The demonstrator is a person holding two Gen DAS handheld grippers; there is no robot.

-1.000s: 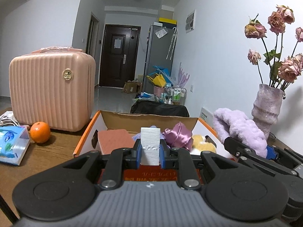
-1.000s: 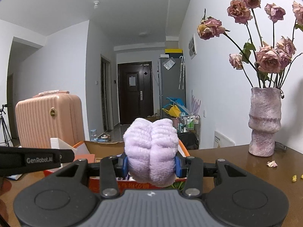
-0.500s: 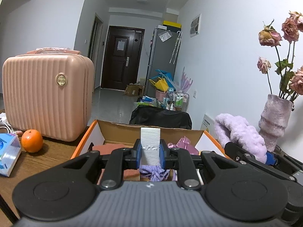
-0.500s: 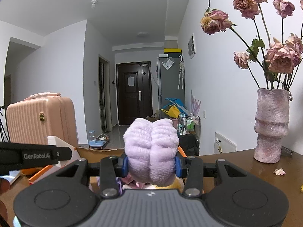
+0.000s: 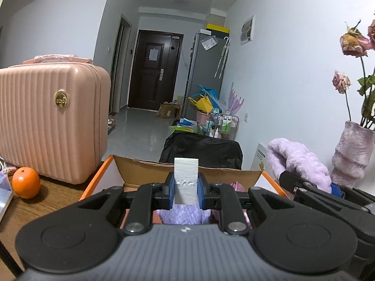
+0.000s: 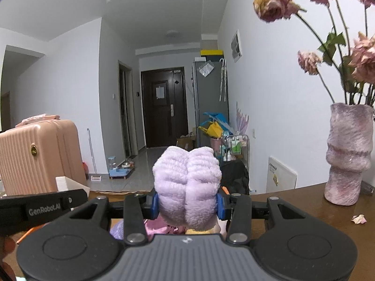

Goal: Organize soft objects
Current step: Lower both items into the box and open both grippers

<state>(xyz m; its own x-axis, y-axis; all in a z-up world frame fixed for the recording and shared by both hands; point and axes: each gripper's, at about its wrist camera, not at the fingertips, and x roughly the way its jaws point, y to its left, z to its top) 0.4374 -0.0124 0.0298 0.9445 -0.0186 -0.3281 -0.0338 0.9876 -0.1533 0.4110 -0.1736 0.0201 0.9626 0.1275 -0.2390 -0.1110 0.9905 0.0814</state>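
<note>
My left gripper is shut on a white foam block and holds it above the open cardboard box. Purple and pink soft items lie in the box below it. My right gripper is shut on a fluffy lilac cloth, also over the box, with pink fabric under it. The lilac cloth and right gripper show at the right of the left wrist view. The left gripper's side and the foam block show at the left of the right wrist view.
A pink suitcase stands left of the box, with an orange in front of it on the wooden table. A pink vase of dried roses stands at the right. A fallen petal lies near it.
Both grippers have moved forward over the box while still holding their items. The box interior has slid under the grippers and the suitcase and vase look closer.
</note>
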